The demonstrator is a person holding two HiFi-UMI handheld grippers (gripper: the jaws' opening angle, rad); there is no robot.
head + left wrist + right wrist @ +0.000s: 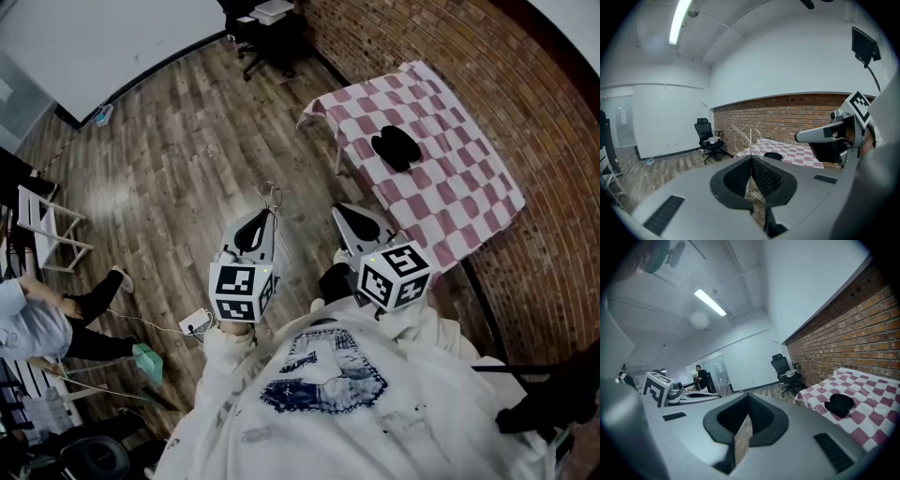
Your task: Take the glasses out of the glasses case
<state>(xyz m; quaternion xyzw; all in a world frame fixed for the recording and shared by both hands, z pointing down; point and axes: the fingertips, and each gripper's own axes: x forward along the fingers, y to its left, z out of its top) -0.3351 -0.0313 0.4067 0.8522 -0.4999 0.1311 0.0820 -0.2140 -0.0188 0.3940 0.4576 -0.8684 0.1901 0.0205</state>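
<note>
Thin wire-framed glasses (pixel 272 198) stick out of my left gripper (pixel 270 215), whose jaws are shut on them; in the left gripper view the glasses (pixel 749 137) rise from between the closed tips of the left gripper (pixel 751 158). The black glasses case (pixel 396 147) lies on the pink checked table (pixel 450 192), apparently spread open in two halves, well ahead of both grippers. My right gripper (pixel 340 209) hovers beside the left one with its tips together and nothing in them. In the right gripper view the glasses case (pixel 840 405) sits to the right of the right gripper (pixel 747 397).
A brick wall (pixel 525 103) runs behind the table. A black office chair (pixel 262 42) stands at the far end of the wooden floor. At the left are a white folding chair (pixel 42 225), a seated person (pixel 42 323), and cables with a power strip (pixel 195 323).
</note>
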